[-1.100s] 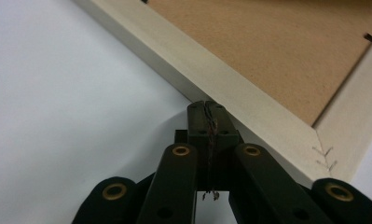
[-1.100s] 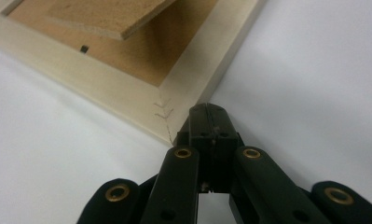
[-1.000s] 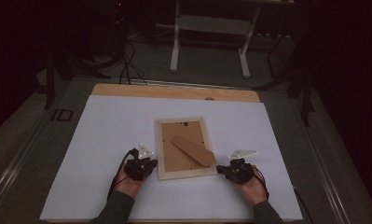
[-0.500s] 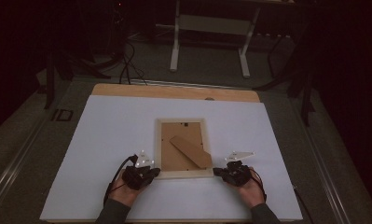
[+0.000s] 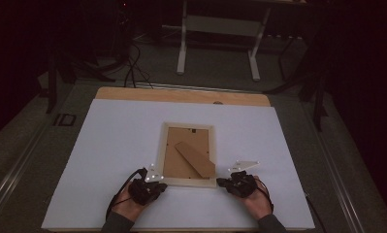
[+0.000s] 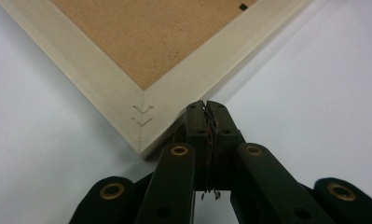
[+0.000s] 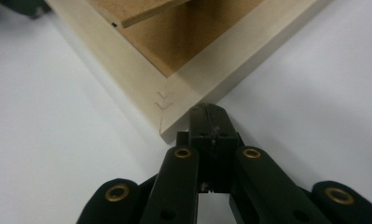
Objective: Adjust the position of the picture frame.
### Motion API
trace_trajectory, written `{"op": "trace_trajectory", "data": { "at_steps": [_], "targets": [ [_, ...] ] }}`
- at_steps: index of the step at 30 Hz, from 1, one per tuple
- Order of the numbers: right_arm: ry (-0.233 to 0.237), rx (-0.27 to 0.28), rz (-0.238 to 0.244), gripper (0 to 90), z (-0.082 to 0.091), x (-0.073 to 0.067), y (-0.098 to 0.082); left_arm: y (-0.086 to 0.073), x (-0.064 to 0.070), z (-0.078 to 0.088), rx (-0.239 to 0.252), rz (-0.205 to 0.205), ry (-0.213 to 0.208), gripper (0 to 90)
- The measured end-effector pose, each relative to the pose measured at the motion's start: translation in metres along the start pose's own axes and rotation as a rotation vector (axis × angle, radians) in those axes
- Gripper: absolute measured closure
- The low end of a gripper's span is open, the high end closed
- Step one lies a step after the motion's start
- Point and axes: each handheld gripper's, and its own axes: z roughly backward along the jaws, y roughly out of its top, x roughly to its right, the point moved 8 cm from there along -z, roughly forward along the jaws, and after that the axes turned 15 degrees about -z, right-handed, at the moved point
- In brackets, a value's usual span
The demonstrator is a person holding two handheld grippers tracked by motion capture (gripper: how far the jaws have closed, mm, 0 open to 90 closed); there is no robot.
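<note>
A pale wooden picture frame (image 5: 188, 127) lies face down in the middle of the white sheet, its brown backing board (image 5: 174, 160) and fold-out stand (image 5: 196, 159) facing up. My left gripper (image 5: 162, 185) is shut with nothing in it, its tips beside the frame's near left corner (image 6: 144, 135). My right gripper (image 5: 222, 182) is also shut and empty, close to the near right corner (image 7: 167, 128). In the left gripper view the left gripper (image 6: 206, 106) rests against the frame's side. In the right gripper view the right gripper (image 7: 210, 111) sits just off the corner.
The white sheet (image 5: 108, 145) covers most of the table, with a wooden strip (image 5: 181, 94) bare at the far edge. Beyond it are a white table stand (image 5: 220, 29) and floor cables (image 5: 133, 68). Dark floor surrounds the table.
My left gripper has slid from the frame's left side towards me, to the near left corner. The frame, slightly askew before, now lies square. The right gripper has barely moved.
</note>
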Motion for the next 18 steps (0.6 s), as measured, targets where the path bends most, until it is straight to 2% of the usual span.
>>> {"op": "trace_trajectory", "data": {
  "at_steps": [2, 6, 9, 11, 14, 18],
  "targets": [
    [0.013, -0.005, 0.011, 90.0, -0.002, -0.006, -0.001, -0.002, -0.003, 0.001, -0.005, 0.011, 0.009, 89.1],
    [0.04, -0.011, 0.028, 90.0, -0.007, -0.016, 0.0, -0.007, -0.011, 0.002, -0.038, 0.032, 0.056, 87.5],
    [0.076, -0.018, 0.055, 90.0, -0.013, -0.026, 0.001, -0.009, -0.016, 0.002, -0.039, 0.062, 0.068, 87.4],
    [0.082, -0.025, 0.075, 90.0, -0.015, -0.029, 0.002, -0.01, -0.019, 0.003, -0.042, 0.068, 0.082, 87.9],
    [0.081, -0.029, 0.093, 90.0, -0.017, -0.027, 0.006, -0.01, -0.022, 0.003, -0.047, 0.063, 0.104, 89.6],
    [0.036, -0.001, 0.074, 90.0, -0.015, -0.012, 0.02, -0.01, -0.026, 0.001, -0.045, 0.076, 0.115, 89.8]
  ]
}}
